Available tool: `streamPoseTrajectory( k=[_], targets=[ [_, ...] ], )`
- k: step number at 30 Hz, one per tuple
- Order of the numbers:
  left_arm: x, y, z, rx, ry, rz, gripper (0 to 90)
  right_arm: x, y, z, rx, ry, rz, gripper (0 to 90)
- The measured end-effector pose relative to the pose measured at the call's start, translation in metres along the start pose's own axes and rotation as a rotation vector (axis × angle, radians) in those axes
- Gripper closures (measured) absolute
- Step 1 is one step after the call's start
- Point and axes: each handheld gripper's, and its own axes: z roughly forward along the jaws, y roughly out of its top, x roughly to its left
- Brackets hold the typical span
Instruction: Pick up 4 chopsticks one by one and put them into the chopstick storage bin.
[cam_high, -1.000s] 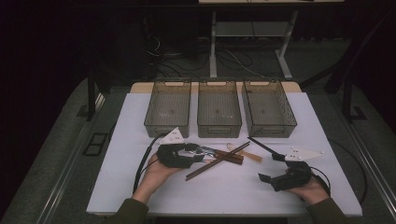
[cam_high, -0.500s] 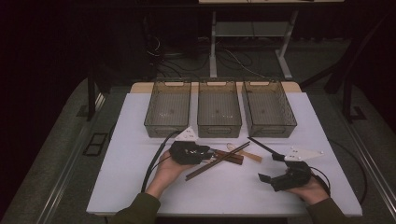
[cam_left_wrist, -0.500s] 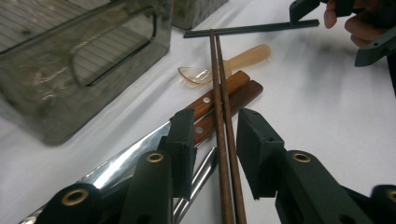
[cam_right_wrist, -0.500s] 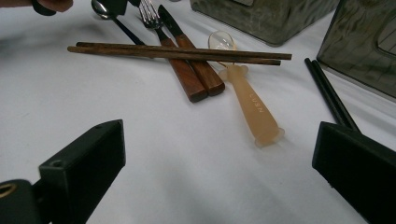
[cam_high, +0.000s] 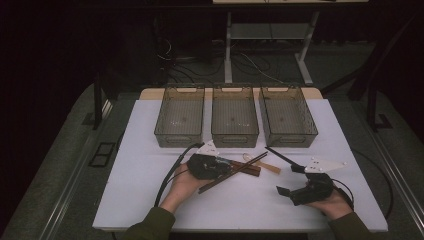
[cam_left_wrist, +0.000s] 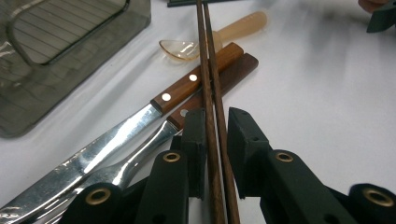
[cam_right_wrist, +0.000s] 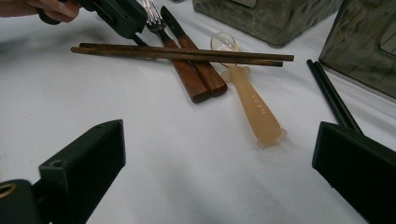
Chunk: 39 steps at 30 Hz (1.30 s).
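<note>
White table (cam_high: 150, 200) bears three bins (cam_high: 234, 117), cutlery (cam_high: 250, 169), chopsticks (cam_high: 232, 172).

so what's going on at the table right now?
A person is working a pile of cutlery in front of three bins. The left tool straddles the brown chopsticks, jaws either side, not visibly clamped. These lie across a knife, a fork and a translucent spoon. The right tool sits open, apart. Black chopsticks lie aside.

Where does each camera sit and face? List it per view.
High view: above the person's side, facing forward and down on the table; forearms, left gripper, right gripper show.
Left gripper view: on the left gripper, along its jaws straddling chopsticks.
Right gripper view: on the right gripper, between open jaws toward spoon.
All share the chopsticks.
</note>
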Motion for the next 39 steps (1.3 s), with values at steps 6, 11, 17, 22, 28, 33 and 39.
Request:
streamPoseTrajectory(
  k=[6, 11, 17, 22, 28, 33, 39],
  targets=[
    [-0.0018, -0.0012, 0.004, 0.031, 0.001, 0.018, 78.6, 0.0003, 0.0, -0.0001, 0.001, 0.0, 0.001, 2.4],
    [-0.0033, -0.0018, 0.0062, 0.043, 0.007, 0.022, 79.6, 0.0005, 0.0, -0.0002, 0.003, 0.001, -0.002, 2.4],
    [-0.0026, -0.0025, 0.0058, 0.045, 0.015, 0.02, 80.3, 0.0006, 0.0, 0.0, 0.004, 0.001, -0.004, 2.4],
    [-0.0024, -0.0027, 0.0061, 0.055, 0.022, 0.023, 80.7, 0.0007, 0.0, -0.0001, 0.004, 0.001, -0.004, 2.5],
    [-0.0025, -0.0032, 0.0076, 0.064, 0.024, 0.027, 81.1, 0.0005, -0.0001, 0.0, 0.003, 0.002, -0.007, 2.4],
    [-0.0021, -0.0038, 0.0082, 0.072, 0.032, 0.03, 81.1, 0.0007, -0.0001, 0.0, 0.004, 0.003, -0.006, 2.4],
    [-0.002, -0.0046, 0.0096, 0.084, 0.04, 0.037, 81.1, 0.0008, -0.0001, 0.0, 0.005, 0.003, -0.005, 2.4]
  ],
)
